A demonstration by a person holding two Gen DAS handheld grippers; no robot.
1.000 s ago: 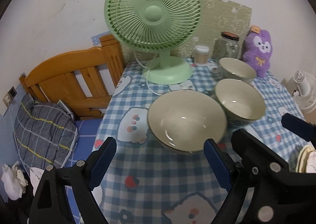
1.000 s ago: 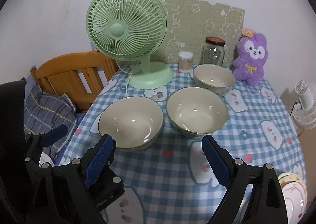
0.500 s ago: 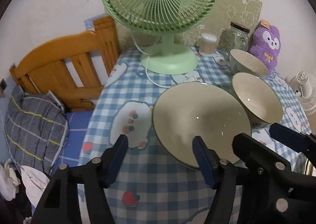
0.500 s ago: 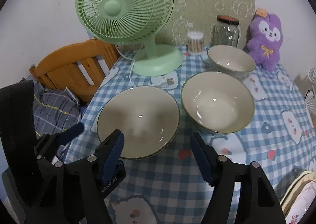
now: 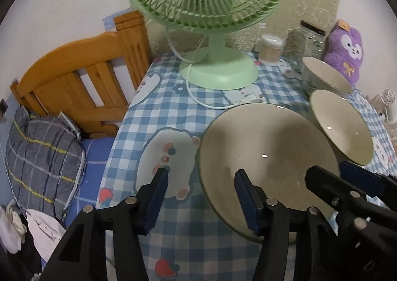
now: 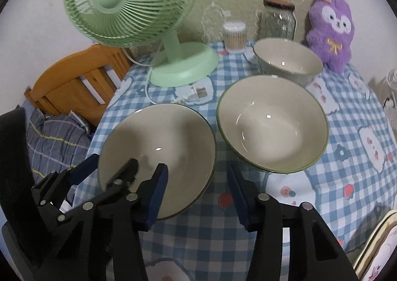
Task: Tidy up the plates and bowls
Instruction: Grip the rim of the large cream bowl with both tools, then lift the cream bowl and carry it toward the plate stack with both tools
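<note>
Three cream bowls with green rims stand on the blue checked tablecloth. The nearest, widest bowl [image 5: 268, 157] also shows in the right wrist view [image 6: 158, 144]. A middle bowl [image 6: 271, 122] sits to its right and a smaller bowl [image 6: 287, 62] stands behind. My left gripper [image 5: 201, 196] is open, its jaws straddling the near-left rim of the widest bowl. My right gripper [image 6: 197, 189] is open, straddling the same bowl's near-right rim. Neither is closed on it.
A green desk fan [image 6: 134, 8] stands at the back left with its cord on the cloth. A glass jar [image 6: 278, 20], a cotton swab tub [image 6: 234, 36] and a purple plush [image 6: 330, 30] line the wall. Plates [image 6: 377, 251] lie at the near right. A wooden bedhead [image 5: 82, 77] stands left.
Both grippers moved forward and down toward the widest bowl. Each now has one finger over the bowl's inside and one outside its rim.
</note>
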